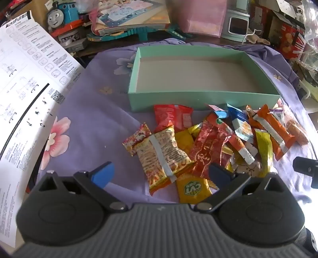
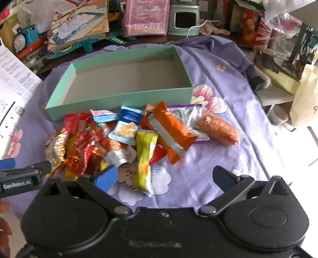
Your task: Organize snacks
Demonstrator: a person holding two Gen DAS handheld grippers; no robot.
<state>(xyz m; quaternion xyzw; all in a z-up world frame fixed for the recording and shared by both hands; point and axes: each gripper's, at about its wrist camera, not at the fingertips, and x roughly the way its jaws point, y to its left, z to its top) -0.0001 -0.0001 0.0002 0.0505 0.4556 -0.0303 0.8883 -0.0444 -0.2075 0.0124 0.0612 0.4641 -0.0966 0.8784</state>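
cluttered all round — a blue toy train at the far left, a stack of picture books beside it, a pink paper bag and a pale green appliance behind the box, a printed instruction sheet draped over the left edge of the purple flowered cloth. shallow mint-green box standing on the cloth, nothing in it, just behind the heap of snacks. heap loose and overlapping — a crinkled noodle packet nearest the left gripper, a yellow packet partly under it, an orange bar on top, a yellow-green stick pointing toward the right gripper, a sausage lying apart at the right. both grippers spread wide above the near edge of the heap, tilted down, nothing pinched; left one's blue-padded tip over the red wrappers.
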